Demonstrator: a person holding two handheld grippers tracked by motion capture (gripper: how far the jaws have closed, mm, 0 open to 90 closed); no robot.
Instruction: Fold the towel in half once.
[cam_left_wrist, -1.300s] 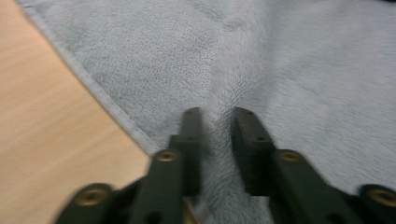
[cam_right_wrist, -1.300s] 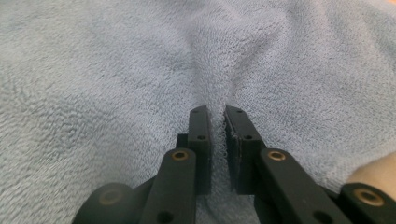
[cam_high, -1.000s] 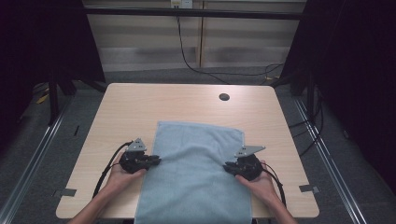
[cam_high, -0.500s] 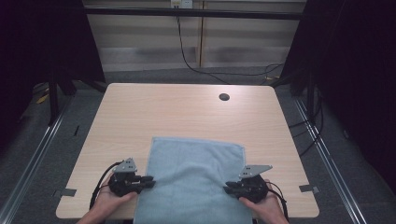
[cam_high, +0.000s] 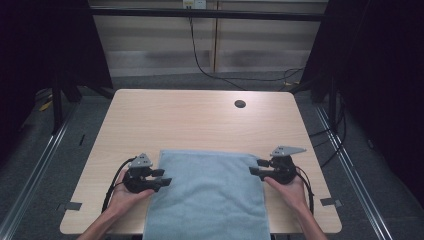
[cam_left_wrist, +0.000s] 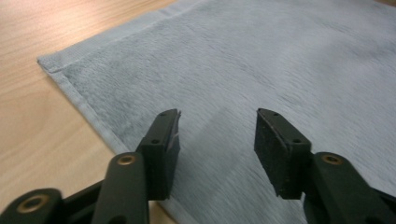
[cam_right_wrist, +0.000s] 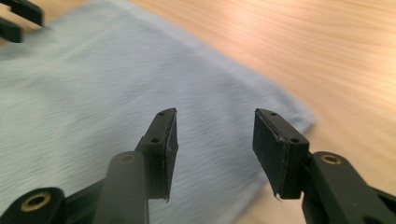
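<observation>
A light blue-grey towel (cam_high: 207, 192) lies flat on the near half of the wooden table (cam_high: 190, 120), its near end hanging over the front edge. My left gripper (cam_high: 164, 177) sits at the towel's left edge, pointing inward. My right gripper (cam_high: 256, 167) sits at its right edge. Both jaws have just been opening. In the left gripper view the left gripper (cam_left_wrist: 217, 116) is open over the towel (cam_left_wrist: 261, 60), with nothing between the pads. In the right gripper view the right gripper (cam_right_wrist: 215, 114) is likewise open above the towel (cam_right_wrist: 93, 93) near its corner.
A round cable hole (cam_high: 240, 104) lies at the table's far right. Bare wood stretches beyond the towel. Dark frame posts flank the table, and cables (cam_high: 200, 60) run down the back wall. The left gripper's jaw tips (cam_right_wrist: 18, 18) appear far off in the right gripper view.
The towel was dragged toward the near edge with both grippers shut on its sides. Both jaws have since opened and let go, and the hands moved forward again.
</observation>
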